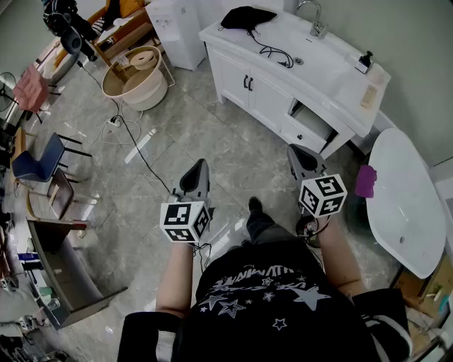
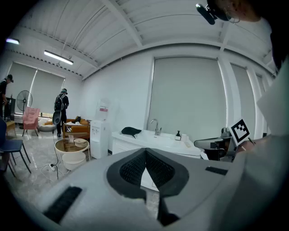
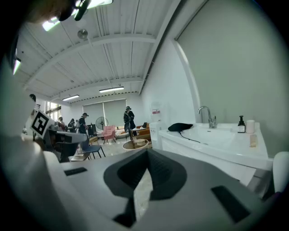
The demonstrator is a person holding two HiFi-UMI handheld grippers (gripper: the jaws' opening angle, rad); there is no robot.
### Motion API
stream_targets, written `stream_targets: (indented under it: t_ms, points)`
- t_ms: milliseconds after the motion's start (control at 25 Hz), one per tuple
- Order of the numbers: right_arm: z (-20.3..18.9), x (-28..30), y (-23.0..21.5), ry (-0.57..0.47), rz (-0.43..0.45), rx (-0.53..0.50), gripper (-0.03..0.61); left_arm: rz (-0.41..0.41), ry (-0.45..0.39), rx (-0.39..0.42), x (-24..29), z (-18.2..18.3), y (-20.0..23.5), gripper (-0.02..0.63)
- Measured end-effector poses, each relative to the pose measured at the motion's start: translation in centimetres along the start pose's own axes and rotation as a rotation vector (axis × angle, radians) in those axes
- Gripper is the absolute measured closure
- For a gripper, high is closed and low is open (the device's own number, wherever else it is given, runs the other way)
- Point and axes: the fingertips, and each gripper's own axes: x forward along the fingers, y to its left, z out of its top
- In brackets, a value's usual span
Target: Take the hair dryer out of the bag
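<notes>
Both claws are fully closed and empty. In the left gripper view the left gripper (image 2: pixel 145 152) has its two ribbed dark pads pressed together at the tips, with nothing caught between them. The right gripper (image 3: pixel 146 154) shows the same in its own view: pads meeting at the front and no object in the grip. Neither touches anything.

From the head view, the person holds both grippers out in front of the body, side by side and apart, over the grey tiled floor (image 1: pixel 212 134). They point roughly level, tipped slightly down, toward the white vanity counter (image 1: pixel 333 74).

The black bag (image 1: pixel 247 16) lies on the far left end of that counter, well apart from both grippers and to the left of the faucet (image 1: pixel 316 25). A thin black cord (image 1: pixel 273 51) trails out of the bag across the countertop. The hair dryer itself cannot be made out — only the bag and the cord show.
</notes>
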Motion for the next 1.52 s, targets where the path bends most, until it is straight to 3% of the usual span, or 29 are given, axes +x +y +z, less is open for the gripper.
stream_targets:
  t_ms: [520, 840, 1120, 1320, 1520]
  points:
    - [-1.4, 3.2, -2.5, 0.053, -0.016, 0.017, 0.574, -0.039, 0.06, -0.007, 4.0, -2.2, 1.3, 0.603]
    - [-1.8, 9.6, -8.8, 0.057, -0.094, 0.094, 0.572, -0.044, 0.137, -0.011, 11.4, -3.3, 4.3, 0.603]
    - [0.3, 15.8, -13.9, 0.061, -0.091, 0.133, 0.572, -0.001, 0.144, 0.02, 19.3, 0.2, 7.7, 0.603]
    - [2.2, 19.0, -17.6, 0.035, -0.105, 0.16, 0.572, -0.017, 0.107, 0.071, 24.5, 3.7, 8.1, 0.603]
    - [3.3, 22.3, -18.6, 0.029, -0.089, 0.166, 0.572, -0.035, 0.093, 0.095, 28.0, 5.4, 8.9, 0.603]
